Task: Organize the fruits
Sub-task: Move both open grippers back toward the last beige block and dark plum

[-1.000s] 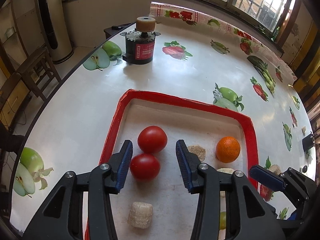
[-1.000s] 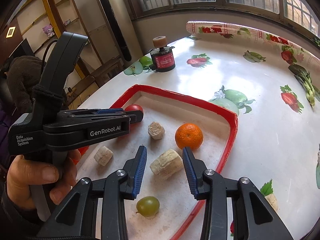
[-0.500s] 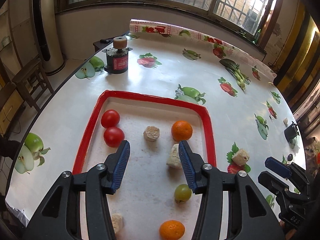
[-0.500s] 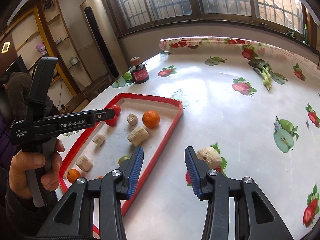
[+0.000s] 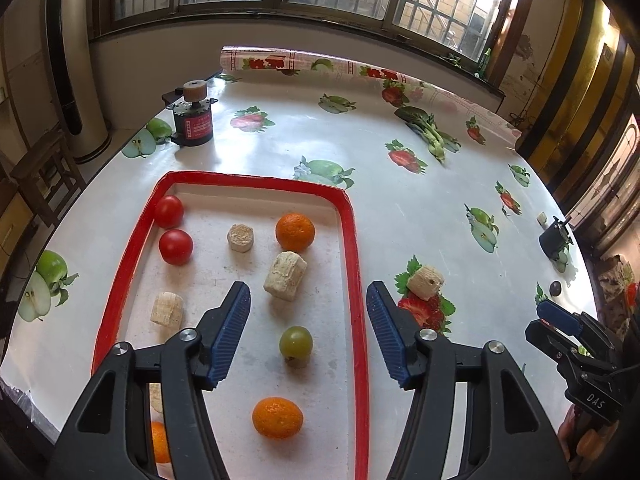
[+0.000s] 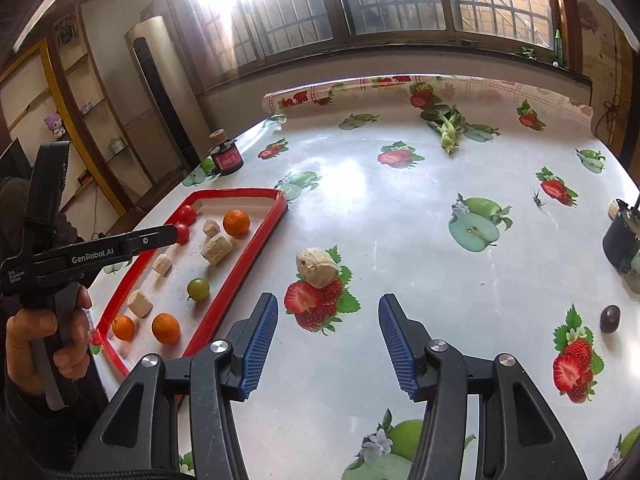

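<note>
A red-rimmed tray (image 5: 352, 240) holds two tomatoes (image 5: 176, 246), three oranges (image 5: 295, 232), a green fruit (image 5: 296, 342) and several beige chunks (image 5: 285, 276). My left gripper (image 5: 308, 300) hovers over the tray's near right part. Its jaws are opening with nothing between them. One more beige chunk (image 6: 318, 269) lies on the tablecloth right of the tray. My right gripper (image 6: 328, 302) hangs just short of that chunk, its jaws also opening and empty. A small dark fruit (image 6: 611, 318) sits on the table further right.
A black cylinder with a cork top (image 5: 194, 120) stands beyond the tray at the table's far left. Another black device (image 6: 622, 244) stands at the right edge. The tablecloth's rolled end (image 5: 360, 68) lines the far side. A person's hand (image 6: 36, 340) holds the left gripper's handle.
Both grippers have pulled back and risen from the tray while their jaws widened. The left one left the tomato. The right one left a beige chunk and swung right over the bare tablecloth.
</note>
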The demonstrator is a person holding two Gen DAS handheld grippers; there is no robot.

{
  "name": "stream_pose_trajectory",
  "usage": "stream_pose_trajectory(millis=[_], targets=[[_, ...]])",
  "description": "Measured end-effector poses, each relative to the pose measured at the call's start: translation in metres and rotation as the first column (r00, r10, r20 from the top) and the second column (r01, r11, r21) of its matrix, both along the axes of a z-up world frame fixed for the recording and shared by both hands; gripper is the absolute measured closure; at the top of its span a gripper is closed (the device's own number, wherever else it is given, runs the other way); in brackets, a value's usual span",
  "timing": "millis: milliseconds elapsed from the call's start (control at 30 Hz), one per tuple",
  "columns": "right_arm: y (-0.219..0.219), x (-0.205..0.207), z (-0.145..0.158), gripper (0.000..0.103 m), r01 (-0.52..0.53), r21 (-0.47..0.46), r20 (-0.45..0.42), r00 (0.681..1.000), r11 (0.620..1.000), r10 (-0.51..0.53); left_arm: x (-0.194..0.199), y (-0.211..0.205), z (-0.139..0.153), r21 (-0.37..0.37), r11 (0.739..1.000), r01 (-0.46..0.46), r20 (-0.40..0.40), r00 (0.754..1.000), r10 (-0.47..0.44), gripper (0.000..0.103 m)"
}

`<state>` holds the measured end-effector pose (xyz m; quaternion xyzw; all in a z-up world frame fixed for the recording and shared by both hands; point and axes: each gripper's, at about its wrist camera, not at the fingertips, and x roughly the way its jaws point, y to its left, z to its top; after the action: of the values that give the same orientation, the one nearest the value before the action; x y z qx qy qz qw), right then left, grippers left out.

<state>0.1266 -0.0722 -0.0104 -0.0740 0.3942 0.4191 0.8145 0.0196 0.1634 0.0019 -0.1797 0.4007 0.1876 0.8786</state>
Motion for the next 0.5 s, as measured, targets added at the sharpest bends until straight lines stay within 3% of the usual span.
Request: stream_pose_trajectory(millis=[500], targets=[[-0.101, 0.016, -0.006, 0.047, 0.176, -0.006, 0.002, 0.984, 0.984, -0.176, 0.022, -0.065, -0.005, -0.015, 0.991, 0.137, -0.011, 0.991, -0.137, 0.043]])
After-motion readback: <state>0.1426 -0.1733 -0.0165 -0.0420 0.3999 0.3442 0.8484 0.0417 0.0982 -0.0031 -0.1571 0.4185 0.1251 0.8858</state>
